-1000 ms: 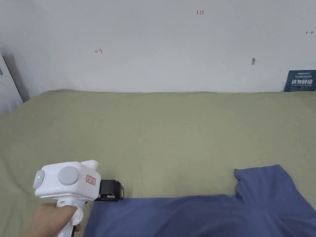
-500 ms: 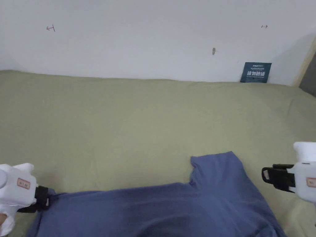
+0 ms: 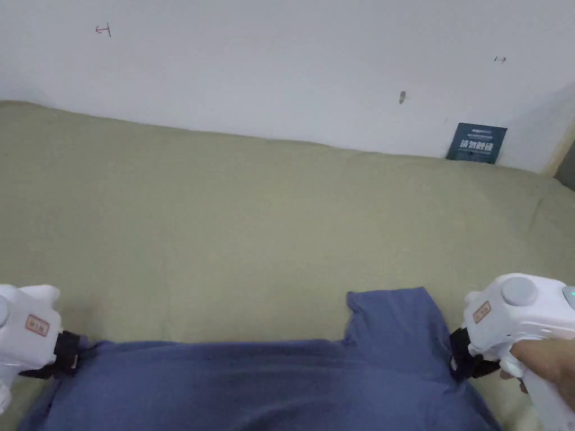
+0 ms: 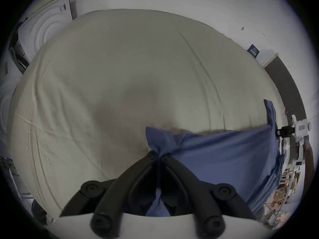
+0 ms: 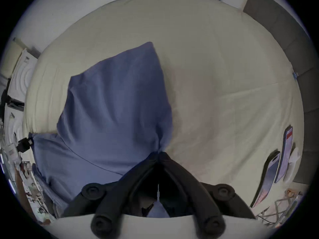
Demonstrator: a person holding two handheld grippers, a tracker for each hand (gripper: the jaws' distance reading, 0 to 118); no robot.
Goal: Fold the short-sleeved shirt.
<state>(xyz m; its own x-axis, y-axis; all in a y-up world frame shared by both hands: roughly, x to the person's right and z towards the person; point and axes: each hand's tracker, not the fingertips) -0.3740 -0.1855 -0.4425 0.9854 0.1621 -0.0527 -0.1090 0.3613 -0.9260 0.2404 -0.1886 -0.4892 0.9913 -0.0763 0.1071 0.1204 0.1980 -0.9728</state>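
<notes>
A blue short-sleeved shirt [image 3: 269, 381] lies stretched across the near part of an olive-green bed [image 3: 269, 224], one sleeve [image 3: 393, 320] pointing away from me. My left gripper [image 3: 76, 353] is shut on the shirt's left corner; in the left gripper view the cloth [image 4: 160, 142] bunches between the closed jaws of that gripper [image 4: 158, 154]. My right gripper [image 3: 456, 359] is shut on the shirt's right edge by the sleeve. In the right gripper view the fabric [image 5: 114, 104] runs into the closed tips of that gripper [image 5: 158, 154]. A hand [image 3: 547, 365] holds the right handle.
A white wall [image 3: 281, 67] rises behind the bed, with a dark blue sign [image 3: 477, 143] leaning on it at the right. Two phones [image 5: 279, 165] and some cables lie at the bed's right edge. Bare sheet stretches beyond the shirt.
The right gripper has come in from the right and closed on the shirt's right edge. The left gripper keeps its hold on the left corner. The shirt now looks pulled straighter.
</notes>
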